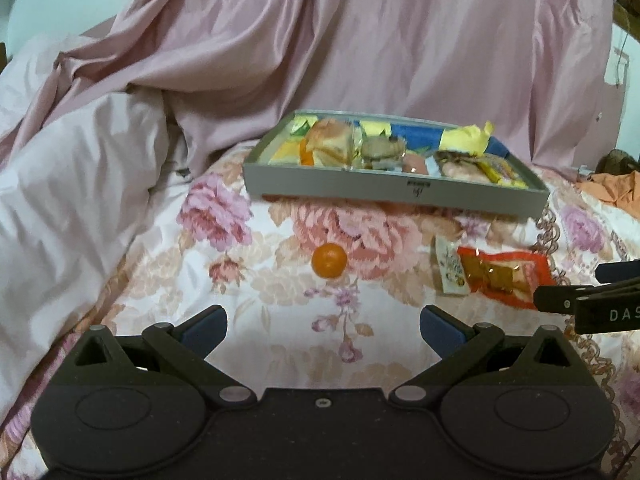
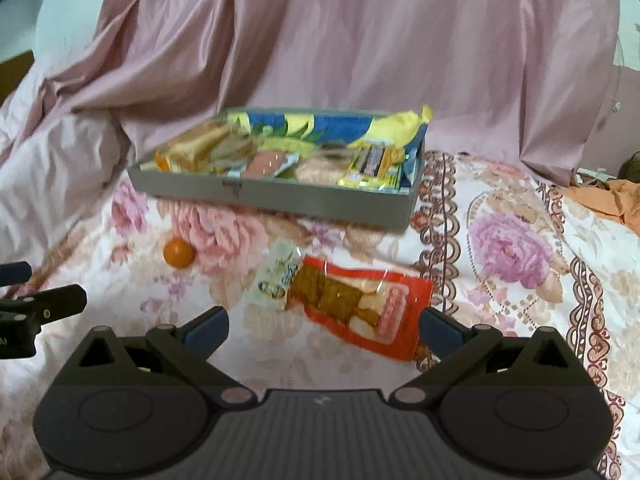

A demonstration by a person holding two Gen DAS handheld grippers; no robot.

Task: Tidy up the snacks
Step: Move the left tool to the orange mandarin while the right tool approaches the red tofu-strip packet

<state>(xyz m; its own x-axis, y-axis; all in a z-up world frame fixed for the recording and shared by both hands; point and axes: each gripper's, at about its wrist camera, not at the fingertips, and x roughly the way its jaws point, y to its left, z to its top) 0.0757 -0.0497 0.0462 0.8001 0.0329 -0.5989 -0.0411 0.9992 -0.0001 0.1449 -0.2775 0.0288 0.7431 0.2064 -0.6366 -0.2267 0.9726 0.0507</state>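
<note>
A grey box (image 1: 392, 192) (image 2: 280, 198) full of wrapped snacks sits on the floral bedspread. In front of it lie a small orange (image 1: 329, 260) (image 2: 179, 253), a small white packet (image 1: 451, 270) (image 2: 278, 276) and a red cracker packet (image 1: 500, 276) (image 2: 360, 306). My left gripper (image 1: 323, 330) is open and empty, just short of the orange. My right gripper (image 2: 324, 330) is open and empty, its jaws either side of the red packet's near end. The right gripper also shows at the right edge of the left wrist view (image 1: 592, 296).
A pink curtain (image 1: 360, 40) hangs behind the box. A white duvet (image 1: 60, 184) is bunched at the left. Orange cloth (image 1: 616, 192) lies at the far right. The left gripper shows at the left edge of the right wrist view (image 2: 36, 304).
</note>
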